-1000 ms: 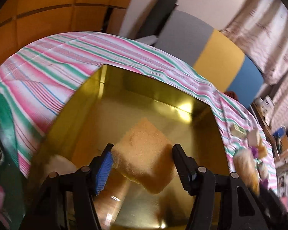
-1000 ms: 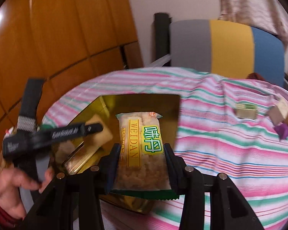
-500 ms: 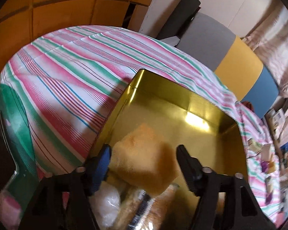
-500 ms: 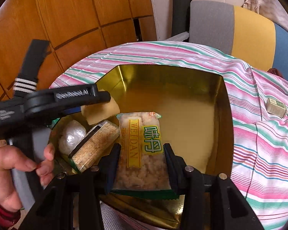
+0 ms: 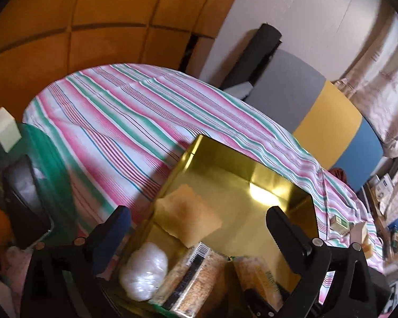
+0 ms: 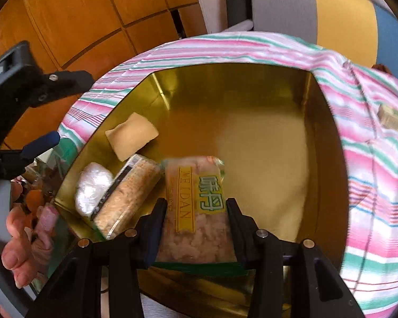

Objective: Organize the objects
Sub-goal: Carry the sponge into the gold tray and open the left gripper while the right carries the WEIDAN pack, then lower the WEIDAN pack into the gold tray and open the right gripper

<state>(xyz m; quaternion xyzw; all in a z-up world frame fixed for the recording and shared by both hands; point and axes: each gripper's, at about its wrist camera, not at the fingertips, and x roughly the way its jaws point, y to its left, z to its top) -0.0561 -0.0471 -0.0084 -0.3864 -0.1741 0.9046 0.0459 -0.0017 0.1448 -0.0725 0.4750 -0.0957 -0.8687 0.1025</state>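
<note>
Right gripper (image 6: 196, 225) jaws pinch snack packet (image 6: 196, 206) over gold tin (image 6: 252, 79).

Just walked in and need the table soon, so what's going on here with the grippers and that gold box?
A person is packing snacks into the shiny gold tin box on the striped tablecloth. The right gripper clamps a WEIDAN-labelled snack packet low inside the box. The left gripper is open and empty, above a tan square pastry lying in the box beside a white wrapped ball and a clear-wrapped cracker pack.
</note>
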